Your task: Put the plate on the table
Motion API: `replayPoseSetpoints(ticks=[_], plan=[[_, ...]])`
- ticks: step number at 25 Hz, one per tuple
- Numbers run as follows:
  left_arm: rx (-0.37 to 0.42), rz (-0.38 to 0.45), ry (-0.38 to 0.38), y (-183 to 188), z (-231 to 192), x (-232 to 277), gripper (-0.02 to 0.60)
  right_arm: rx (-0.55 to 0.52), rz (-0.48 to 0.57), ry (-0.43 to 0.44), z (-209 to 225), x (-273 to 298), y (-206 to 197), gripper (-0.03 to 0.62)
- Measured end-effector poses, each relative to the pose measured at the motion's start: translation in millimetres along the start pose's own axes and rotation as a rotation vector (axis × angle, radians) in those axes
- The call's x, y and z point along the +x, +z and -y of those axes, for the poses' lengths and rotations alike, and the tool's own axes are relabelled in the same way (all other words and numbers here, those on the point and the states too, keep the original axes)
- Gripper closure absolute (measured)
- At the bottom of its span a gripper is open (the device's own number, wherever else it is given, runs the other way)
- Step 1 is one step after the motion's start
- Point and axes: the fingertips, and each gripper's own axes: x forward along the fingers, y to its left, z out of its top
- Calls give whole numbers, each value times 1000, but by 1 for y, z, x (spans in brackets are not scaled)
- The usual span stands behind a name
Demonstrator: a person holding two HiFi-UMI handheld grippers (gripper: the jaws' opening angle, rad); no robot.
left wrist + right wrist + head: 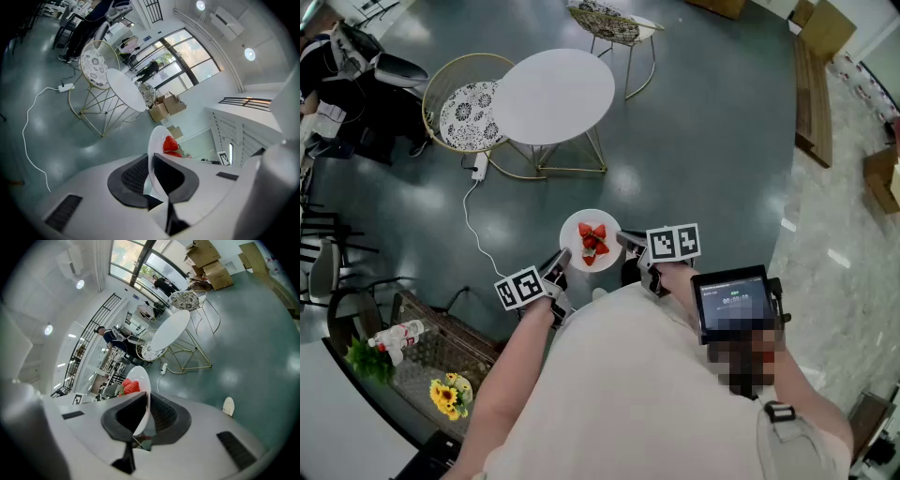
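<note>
White plate of strawberries hangs over the floor in the head view, pinched at opposite rims by the left gripper and the right gripper. The round desk is well apart ahead.

Left gripper view: the fingers are clamped on the thin rim.

Right gripper view: the same narrow bite. Uneven hands could tilt the plate and roll the berries off, or the slick rim could slip free.
</note>
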Motion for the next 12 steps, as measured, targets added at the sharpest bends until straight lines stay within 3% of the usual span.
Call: replayPoseSetpoints(ticks=[3,7,12], plan=[[1,6,3,-10,-1,-12,561,-10,-7,-11,-4,1,-13,563],[22,22,-3,-52,-8,-63,561,-31,24,-35,-31,-7,-72,562],[23,17,-24,-79,-5,-84,561,-26,33,-38,-42,-23,-104,562]])
